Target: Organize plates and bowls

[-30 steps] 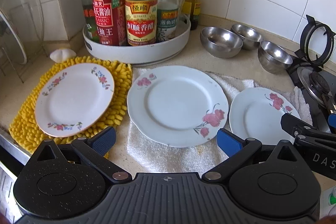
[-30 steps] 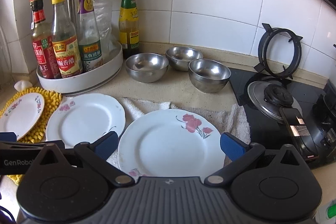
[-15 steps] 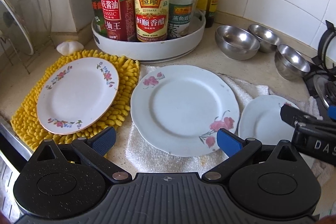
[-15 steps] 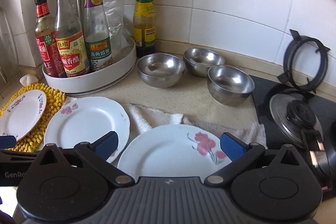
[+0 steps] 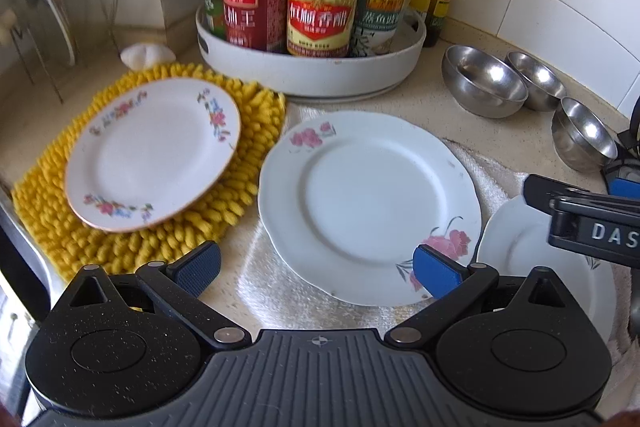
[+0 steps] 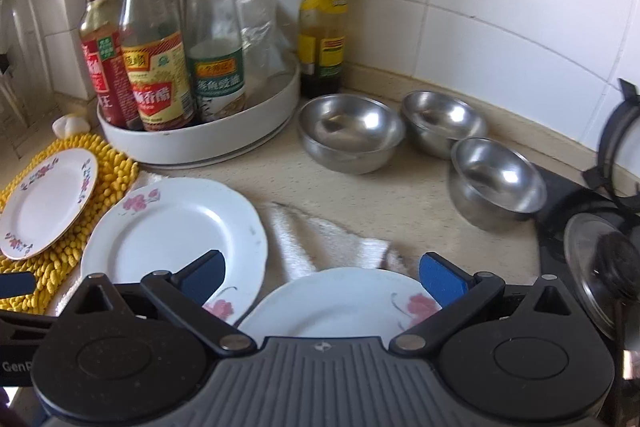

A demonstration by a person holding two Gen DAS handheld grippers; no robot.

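Note:
A small floral plate (image 5: 154, 151) lies on a yellow chenille mat (image 5: 240, 199). A large white plate with pink roses (image 5: 368, 203) lies on a white towel (image 5: 316, 291); it also shows in the right wrist view (image 6: 176, 239). A third plate (image 6: 340, 307) lies right in front of my right gripper (image 6: 322, 277), which is open and empty. Three steel bowls (image 6: 352, 131) (image 6: 444, 123) (image 6: 496, 183) stand on the counter behind. My left gripper (image 5: 316, 267) is open and empty over the near edge of the large plate.
A white turntable tray (image 5: 312, 79) with several sauce bottles stands at the back. A green-labelled bottle (image 6: 324, 11) stands beside it. A dish rack with a glass lid (image 5: 36, 7) is at far left. A stove burner and pot lid (image 6: 600, 251) are at right.
Both grippers have moved forward and down toward the counter. The plates now look bigger and nearer. Both stay open.

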